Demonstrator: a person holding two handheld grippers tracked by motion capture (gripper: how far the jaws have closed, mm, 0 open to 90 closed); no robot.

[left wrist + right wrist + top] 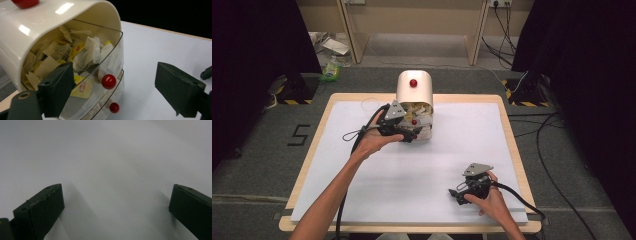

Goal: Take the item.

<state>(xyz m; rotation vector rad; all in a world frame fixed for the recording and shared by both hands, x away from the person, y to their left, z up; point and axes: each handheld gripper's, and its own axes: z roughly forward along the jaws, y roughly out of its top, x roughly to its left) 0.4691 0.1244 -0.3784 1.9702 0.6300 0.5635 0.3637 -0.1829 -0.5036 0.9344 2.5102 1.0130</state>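
Note:
A cream rounded tea-bag container [415, 90] stands at the back middle of the table, with a red knob on top [413, 83]. Its clear drawers hold tea bags [75, 53] and each drawer front carries a red knob [108, 81], with a lower one [114, 107] below. My left gripper [408, 134] is open right at the drawer fronts, its jaws wide apart on either side of the upper red knob [414, 121], without touching it. My right gripper [458, 194] rests open over the white table surface near the front right, with nothing between its jaws.
The white sheet [452, 150] covers a wooden table [322, 107]. Black cables trail from both grippers. On the floor beyond lie cables, weighted stands [292, 90] and dark curtains at both sides.

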